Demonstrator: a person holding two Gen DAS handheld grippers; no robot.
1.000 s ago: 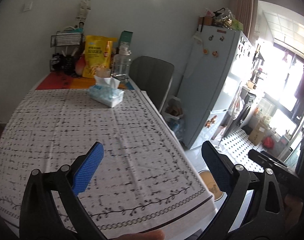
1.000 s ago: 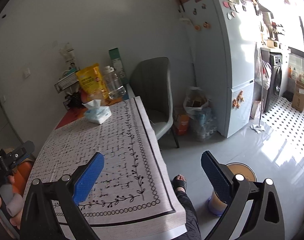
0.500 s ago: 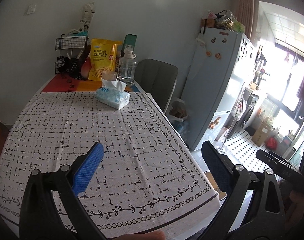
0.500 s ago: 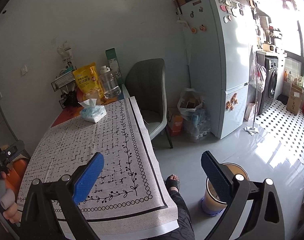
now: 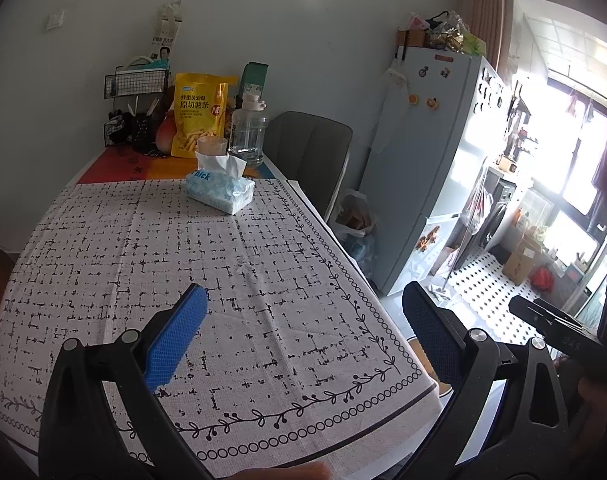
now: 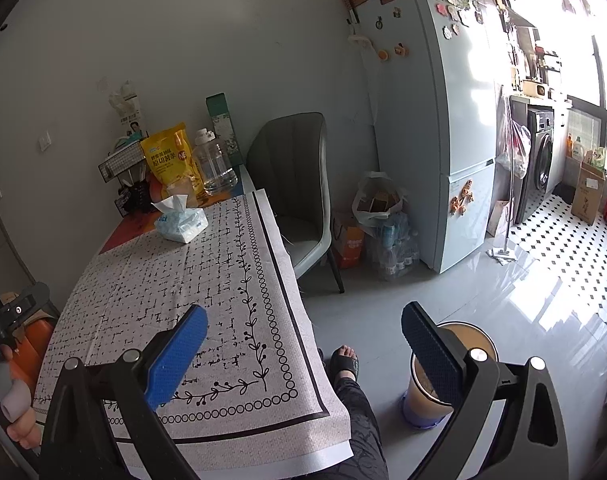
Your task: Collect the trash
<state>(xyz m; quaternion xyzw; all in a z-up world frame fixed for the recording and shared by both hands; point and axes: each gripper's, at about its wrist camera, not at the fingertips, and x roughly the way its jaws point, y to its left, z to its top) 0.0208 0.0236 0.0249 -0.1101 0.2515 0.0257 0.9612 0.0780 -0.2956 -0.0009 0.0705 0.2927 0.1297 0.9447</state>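
My left gripper (image 5: pixel 303 332) is open above the near part of a table covered by a black-and-white patterned cloth (image 5: pixel 151 248); nothing sits between its blue pads. My right gripper (image 6: pixel 303 340) is also open and empty, held past the table's right edge over the floor. A round bin (image 6: pixel 451 376) with a brown liner stands on the floor below the right finger; in the left wrist view its rim (image 5: pixel 417 350) peeks out beside the table corner. No loose trash shows on the cloth.
A blue tissue pack (image 5: pixel 219 190) lies at the table's far end, before a yellow snack bag (image 5: pixel 197 114), clear bottle (image 5: pixel 247 134) and wire rack (image 5: pixel 137 80). A grey chair (image 6: pixel 295 184), bags (image 6: pixel 377 204), a fridge (image 6: pixel 427 120) and the person's sandalled foot (image 6: pixel 345 360) lie to the right.
Both grippers have risen and drawn back from the table, so the tissue pack and far items appear farther off and more floor shows. Both stay open.
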